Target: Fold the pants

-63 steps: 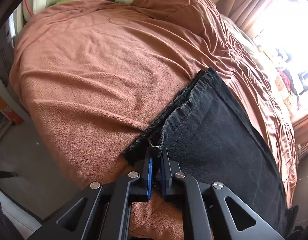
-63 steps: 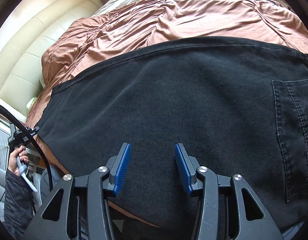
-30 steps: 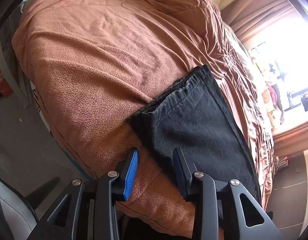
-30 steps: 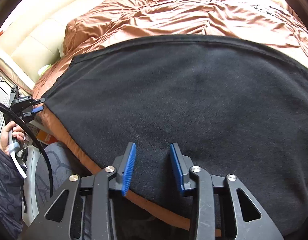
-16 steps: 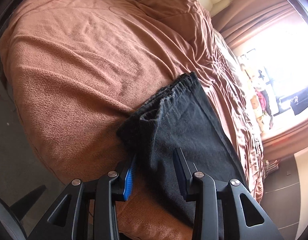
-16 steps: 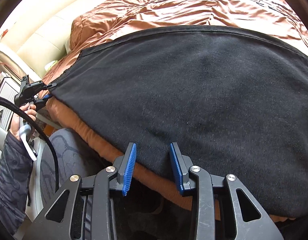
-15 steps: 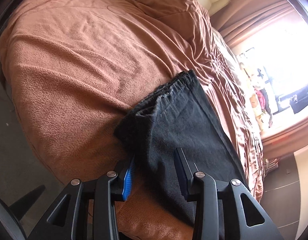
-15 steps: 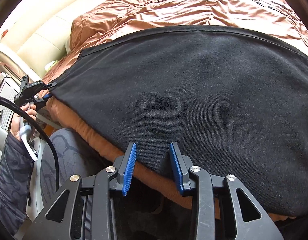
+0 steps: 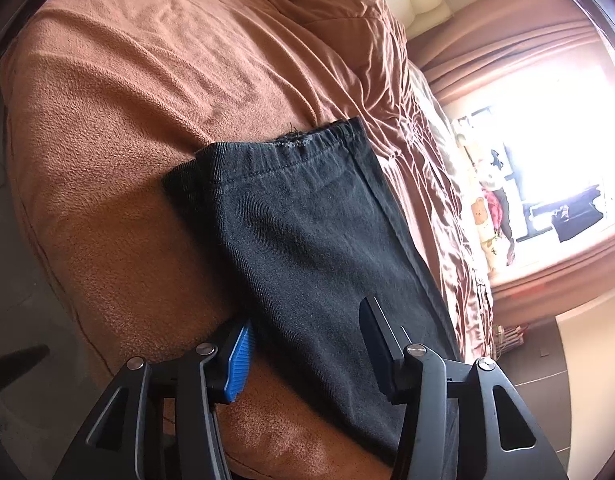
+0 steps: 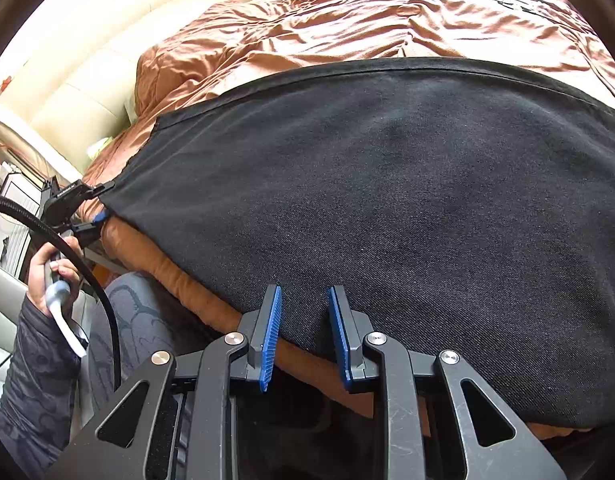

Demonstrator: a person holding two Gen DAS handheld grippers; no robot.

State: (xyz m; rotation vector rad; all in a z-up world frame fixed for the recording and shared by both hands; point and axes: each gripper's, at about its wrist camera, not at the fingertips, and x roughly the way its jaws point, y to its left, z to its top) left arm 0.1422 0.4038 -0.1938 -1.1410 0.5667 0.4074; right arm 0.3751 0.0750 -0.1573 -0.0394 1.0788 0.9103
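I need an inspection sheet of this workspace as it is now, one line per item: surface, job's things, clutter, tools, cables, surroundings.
Surface: bed with brown blanket, wrinkled toward the far side.
Job's things: black pants lie flat along the near bed edge; hem end toward the headboard.
Clutter: nothing seen on the blanket beside the pants.
Tools: left tool open, jaws just widened, astride the pants' near edge, pads not pressing. Right tool open, jaws just narrowed, pants edge between them, not yet pinched.
Cables: black hose runs past the left hand.
Surroundings: cream headboard; curtains beside a bright window.
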